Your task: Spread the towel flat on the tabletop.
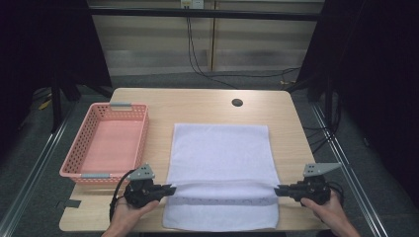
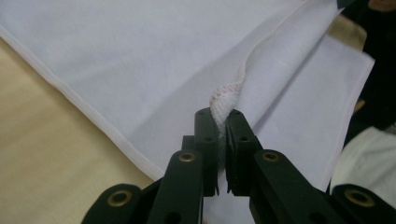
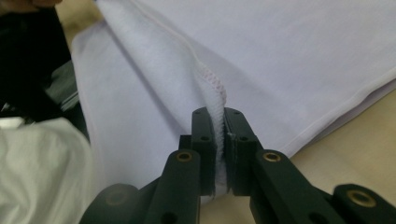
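A white towel point(image 1: 221, 153) lies spread across the middle of the wooden table point(image 1: 197, 103). A raised fold runs across its near part, held between the two grippers. My left gripper point(image 1: 170, 189) is at the towel's left edge, shut on the towel's hem point(image 2: 223, 100). My right gripper point(image 1: 277, 190) is at the right edge, shut on the hem point(image 3: 215, 100) there. In each gripper view the cloth point(image 2: 154, 60) point(image 3: 289, 56) is pinched tight between the black jaws and stretches away toward the other hand.
A pink plastic basket point(image 1: 84, 148) with nothing in it stands at the left of the table, just beyond my left gripper. A round cable hole point(image 1: 237, 102) sits near the far edge. Black cables point(image 1: 197, 59) run over the floor behind the table.
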